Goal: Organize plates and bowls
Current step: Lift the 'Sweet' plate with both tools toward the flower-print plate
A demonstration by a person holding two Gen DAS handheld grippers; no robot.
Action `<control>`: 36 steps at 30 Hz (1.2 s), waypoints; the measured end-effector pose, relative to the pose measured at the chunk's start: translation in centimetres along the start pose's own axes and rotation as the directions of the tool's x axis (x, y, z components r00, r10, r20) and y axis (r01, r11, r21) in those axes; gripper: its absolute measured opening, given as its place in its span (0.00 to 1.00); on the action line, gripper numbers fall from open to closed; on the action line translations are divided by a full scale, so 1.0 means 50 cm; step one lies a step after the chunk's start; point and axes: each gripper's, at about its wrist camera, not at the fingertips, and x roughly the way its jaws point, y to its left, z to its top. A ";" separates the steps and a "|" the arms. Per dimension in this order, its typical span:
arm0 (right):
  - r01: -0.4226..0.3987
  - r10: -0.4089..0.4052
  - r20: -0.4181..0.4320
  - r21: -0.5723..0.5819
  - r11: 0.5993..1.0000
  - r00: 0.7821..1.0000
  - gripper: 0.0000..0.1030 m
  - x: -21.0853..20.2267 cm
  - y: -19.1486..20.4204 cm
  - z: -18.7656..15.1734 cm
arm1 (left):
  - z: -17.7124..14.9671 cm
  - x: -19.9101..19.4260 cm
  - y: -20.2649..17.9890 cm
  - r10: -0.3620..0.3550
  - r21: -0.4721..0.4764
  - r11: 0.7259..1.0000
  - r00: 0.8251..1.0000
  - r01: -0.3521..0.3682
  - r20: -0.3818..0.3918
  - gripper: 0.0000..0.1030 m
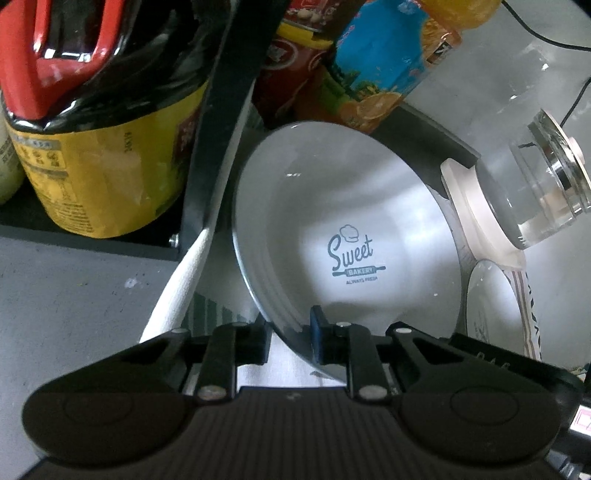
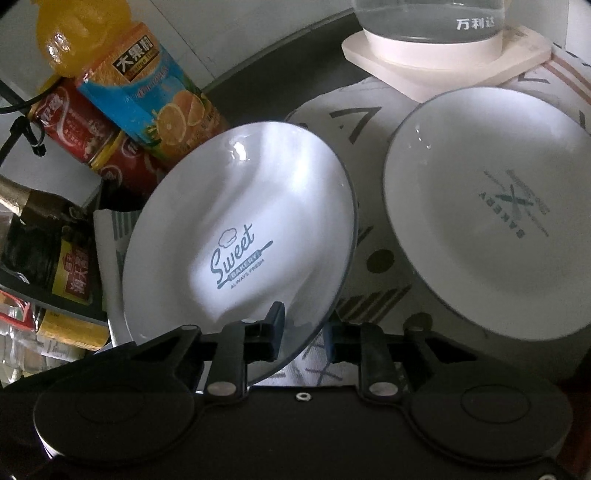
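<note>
In the left wrist view a white bowl (image 1: 332, 206) with a blue "Sweet Bakery" print stands tilted, its inside facing the camera. My left gripper (image 1: 291, 338) is shut on its lower left rim. In the right wrist view a white plate (image 2: 258, 192) with the same print is tilted up off a patterned cloth (image 2: 354, 129). My right gripper (image 2: 304, 338) is shut on its lower right rim. I cannot tell whether the two views show one dish. A second white plate (image 2: 480, 192) with a crossed "Bakery" print lies flat to the right and shows as a sliver (image 1: 491, 295) behind the bowl.
A glass kettle (image 2: 428, 22) on a white base (image 2: 443, 66) stands at the back right. An orange juice bottle (image 2: 147, 85) and red cans (image 2: 74, 122) crowd the back left. A dark bottle with a yellow label (image 1: 103, 155) stands on a black shelf at left, above grey tabletop (image 1: 74, 295).
</note>
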 end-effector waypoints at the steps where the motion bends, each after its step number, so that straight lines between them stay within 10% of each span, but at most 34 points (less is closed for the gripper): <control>1: -0.008 0.008 0.005 0.003 1.000 1.000 0.21 0.001 -0.004 0.000 | -0.001 0.001 0.001 0.000 -0.005 1.000 1.000 0.000 0.003 0.19; 36: -0.065 0.083 0.113 -0.150 0.987 0.990 0.16 -0.170 0.010 -0.075 | -0.131 -0.178 -0.045 0.023 -0.072 0.997 0.992 -0.015 0.121 0.16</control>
